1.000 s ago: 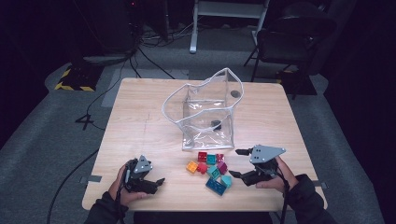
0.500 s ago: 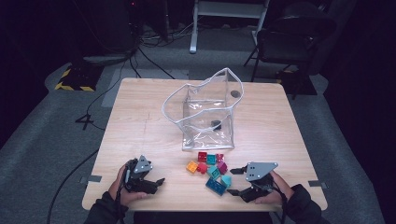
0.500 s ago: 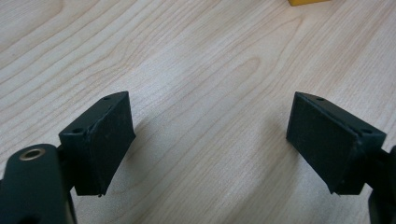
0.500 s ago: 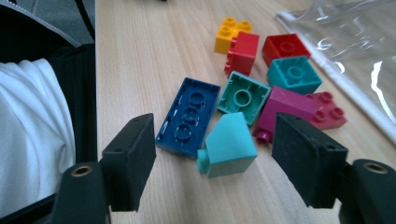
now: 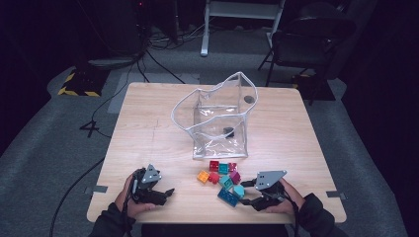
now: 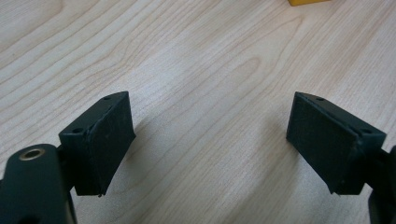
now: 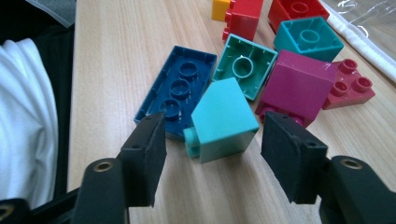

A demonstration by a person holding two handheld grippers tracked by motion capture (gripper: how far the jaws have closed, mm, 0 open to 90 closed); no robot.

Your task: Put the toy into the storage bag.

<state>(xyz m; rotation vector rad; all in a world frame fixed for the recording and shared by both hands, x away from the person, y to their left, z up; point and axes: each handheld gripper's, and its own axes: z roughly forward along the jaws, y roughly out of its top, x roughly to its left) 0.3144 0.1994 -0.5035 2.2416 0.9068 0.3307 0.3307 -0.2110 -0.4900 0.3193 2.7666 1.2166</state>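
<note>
Since the earlier frame, the right gripper (image 5: 246,192) has been sinking toward the table (image 5: 148,128) at its five o'clock edge, and its jaws have just been closing. The left gripper (image 5: 168,192) has not shifted from seven o'clock.

We are finding the right gripper released. Its pads are flanking the light teal block (image 7: 223,119) with a gap on each side, so nothing is being gripped yet. That block is lying tipped on its side at the four o'clock end of the brick cluster. It is touching the blue flat brick (image 7: 180,88) at its ten o'clock and sitting just beside the magenta block (image 7: 299,86) at its two o'clock. We are judging that the jaws are approaching level and square to its two free faces because the neighbours are crowding the other sides.

The left gripper is resting with its jaws apart over bare wood, holding nothing. It appears parked clear of the work.

The clear bag (image 5: 217,118) is standing open-mouthed at twelve o'clock of the cluster. We are taking it as the likely destination for the bricks.
</note>
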